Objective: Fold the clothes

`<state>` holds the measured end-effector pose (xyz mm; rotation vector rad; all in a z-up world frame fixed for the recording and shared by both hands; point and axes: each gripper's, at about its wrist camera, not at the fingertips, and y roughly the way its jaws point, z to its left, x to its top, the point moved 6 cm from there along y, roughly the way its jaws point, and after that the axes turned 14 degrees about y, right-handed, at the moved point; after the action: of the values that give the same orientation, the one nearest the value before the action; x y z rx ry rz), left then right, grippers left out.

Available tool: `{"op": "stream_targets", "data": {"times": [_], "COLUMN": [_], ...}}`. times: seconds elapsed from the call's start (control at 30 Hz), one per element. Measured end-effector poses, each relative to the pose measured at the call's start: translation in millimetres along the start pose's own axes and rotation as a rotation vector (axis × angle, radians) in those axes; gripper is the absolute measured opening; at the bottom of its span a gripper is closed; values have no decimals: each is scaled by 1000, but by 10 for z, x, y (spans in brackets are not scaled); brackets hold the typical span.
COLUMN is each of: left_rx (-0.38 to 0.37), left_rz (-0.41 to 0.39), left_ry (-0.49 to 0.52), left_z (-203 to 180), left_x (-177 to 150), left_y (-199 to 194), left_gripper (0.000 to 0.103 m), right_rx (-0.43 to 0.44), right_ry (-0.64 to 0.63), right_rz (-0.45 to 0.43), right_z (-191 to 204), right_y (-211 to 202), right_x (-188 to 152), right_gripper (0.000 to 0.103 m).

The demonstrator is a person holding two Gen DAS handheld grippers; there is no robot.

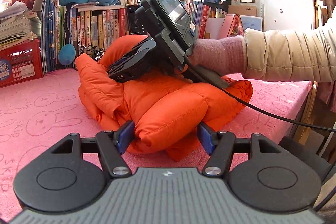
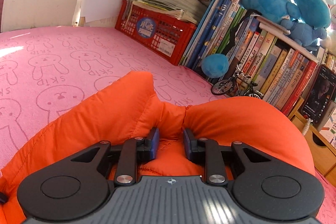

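Right gripper (image 2: 170, 141) is pinching a fold of the orange puffer jacket (image 1: 168, 106), pinning the bundle flat; left gripper (image 1: 166, 138) is straddling a padded roll, jaws apart, likely about to grip

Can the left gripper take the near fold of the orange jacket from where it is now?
Probably yes. The left gripper already straddles the near fold of the orange jacket, with nothing between. The right gripper works on the far side, out of the way.
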<state>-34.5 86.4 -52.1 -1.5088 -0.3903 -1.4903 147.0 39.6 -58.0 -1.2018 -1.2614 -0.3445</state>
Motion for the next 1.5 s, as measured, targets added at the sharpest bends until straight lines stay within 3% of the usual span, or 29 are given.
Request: {"op": "stream_targets", "data": {"times": [0.07, 0.1, 0.13, 0.17, 0.23, 0.33, 0.4, 0.53, 0.63, 0.7, 0.77, 0.9, 0.97, 1.17, 1.27, 1.4, 1.5], "left_rx": [38, 69, 118, 173, 295, 464, 538, 575, 585, 585, 592, 626, 631, 667, 662, 632, 624], "left_rz": [-69, -117, -155, -170, -178, -129, -73, 41, 115, 118, 120, 128, 128, 136, 139, 139, 135], "left_ry": [-87, -147, -226, -290, -328, -286, -270, -259, -273, -297, -291, -221, -221, -212, -233, -273, -289], "left_z": [251, 393, 573, 727, 882, 902, 828, 676, 604, 572, 535, 449, 423, 393, 424, 467, 477], "left_x": [45, 91, 184, 280, 430, 623, 727, 719, 565, 477, 443, 452, 448, 431, 405, 370, 352], "left_y": [-288, -426, -532, -579, -545, -189, 105, 628, 856, 885, 888, 928, 957, 982, 989, 985, 975], "left_gripper": [63, 68, 75, 76, 76, 76, 76, 76, 77, 78, 78, 78, 78, 84, 88, 91, 91], "right_rx": [-7, -8, -8, -7, 11, 91, 170, 320, 357, 315, 189, -134, -206, -210, -259, -278, -227], "right_ry": [-12, -14, -16, -18, 0, 103, 210, 425, 578, 629, 563, 195, 70, 24, 27, 101, 246], "right_rz": [-18, -29, -40, -51, -66, -79, -88, -114, -158, -196, -251, -384, -408, -322, -271, -179, -113], "right_z": [12, 16, 20, 26, 17, -97, -230, -544, -849, -1052, -1153, -962, -807, -658, -706, -919, -1105], "right_y": [-20, -36, -54, -75, -115, -197, -263, -419, -599, -766, -998, -1500, -1652, -1647, -1567, -1519, -1603], "right_x": [-1, 1, 3, 7, 33, 93, 134, 211, 234, 212, 162, -80, -252, -629, -799, -920, -887], "right_gripper": [27, 27, 27, 27, 27, 29, 33, 44, 54, 72, 87, 95, 98, 98, 98, 98, 94]}}
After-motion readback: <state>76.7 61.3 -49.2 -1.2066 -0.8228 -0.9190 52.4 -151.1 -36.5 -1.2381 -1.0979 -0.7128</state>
